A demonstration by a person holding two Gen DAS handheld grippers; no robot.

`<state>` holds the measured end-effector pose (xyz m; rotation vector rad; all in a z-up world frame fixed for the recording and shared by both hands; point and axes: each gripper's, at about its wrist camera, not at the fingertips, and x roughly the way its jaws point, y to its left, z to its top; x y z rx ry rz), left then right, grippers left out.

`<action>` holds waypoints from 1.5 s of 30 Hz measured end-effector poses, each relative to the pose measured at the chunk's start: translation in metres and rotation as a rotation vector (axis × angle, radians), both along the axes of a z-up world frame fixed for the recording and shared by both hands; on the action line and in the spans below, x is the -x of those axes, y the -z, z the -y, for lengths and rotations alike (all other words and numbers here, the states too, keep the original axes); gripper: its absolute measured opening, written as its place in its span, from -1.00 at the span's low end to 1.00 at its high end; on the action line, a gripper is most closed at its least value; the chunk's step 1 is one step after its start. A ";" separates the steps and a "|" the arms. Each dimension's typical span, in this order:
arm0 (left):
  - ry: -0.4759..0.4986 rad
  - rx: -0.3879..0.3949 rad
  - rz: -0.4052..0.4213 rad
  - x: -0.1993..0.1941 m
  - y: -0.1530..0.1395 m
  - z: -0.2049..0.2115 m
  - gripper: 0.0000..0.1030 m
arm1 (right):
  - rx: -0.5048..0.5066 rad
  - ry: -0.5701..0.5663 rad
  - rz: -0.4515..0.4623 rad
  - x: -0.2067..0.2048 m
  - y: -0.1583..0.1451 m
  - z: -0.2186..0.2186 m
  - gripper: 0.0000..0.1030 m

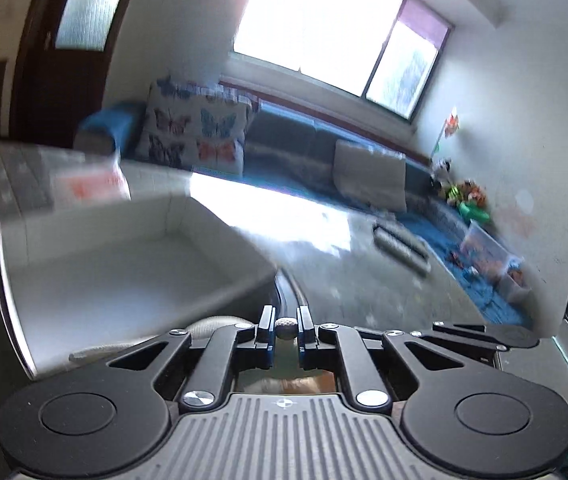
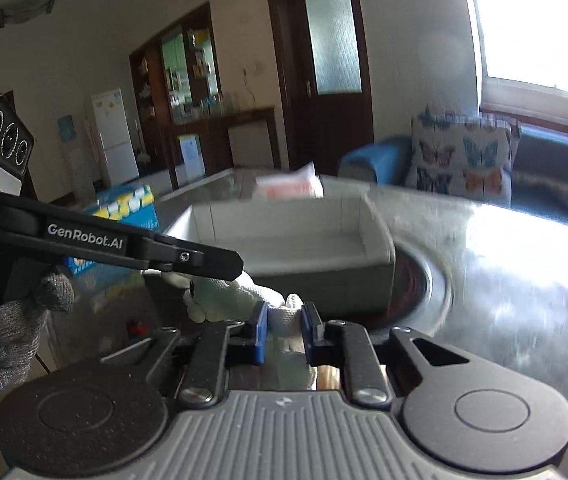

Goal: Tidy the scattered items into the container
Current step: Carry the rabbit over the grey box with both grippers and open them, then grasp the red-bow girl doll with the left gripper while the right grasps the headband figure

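While both cameras blur with motion, the left gripper (image 1: 286, 330) closes its fingers on a small dimpled grey ball (image 1: 286, 327) at the lower centre of the left wrist view. The white container (image 1: 219, 216), a shallow rectangular bin on the glossy dark surface (image 1: 364, 280), fills the left half of that frame, its near corner just up and left of the fingertips. From the right wrist view, the right gripper (image 2: 284, 322) clamps its blue-padded fingers on a pale knitted glove (image 2: 239, 296), which bunches out toward the lower left beneath the left gripper's black arm. The bin sits centre frame, directly ahead of the right fingers, its long axis running left to right, with a red-and-white packet (image 2: 290, 186) lying beyond its far rim. Both held items appear close to the near wall; the left gripper looks slightly nearer the opening, so the drop likely calls for a short forward carry over the rim.
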<state>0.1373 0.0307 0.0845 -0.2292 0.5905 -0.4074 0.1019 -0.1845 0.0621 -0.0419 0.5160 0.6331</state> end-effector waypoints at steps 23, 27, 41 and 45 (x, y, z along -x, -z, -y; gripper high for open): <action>-0.221 -0.087 -0.044 -0.125 0.026 -0.049 -0.74 | 0.070 0.029 0.017 -0.115 -0.016 -0.080 -0.45; -0.233 -0.074 -0.079 -0.125 0.036 -0.050 -0.71 | 0.092 0.032 0.004 -0.111 -0.008 -0.077 -0.41; -0.222 -0.006 -0.075 -0.057 0.020 -0.053 -0.46 | 0.116 -0.038 -0.027 -0.063 0.008 -0.074 -0.10; -0.202 0.005 -0.074 -0.032 0.021 -0.047 -0.43 | 0.121 -0.068 -0.028 -0.044 0.012 -0.073 0.01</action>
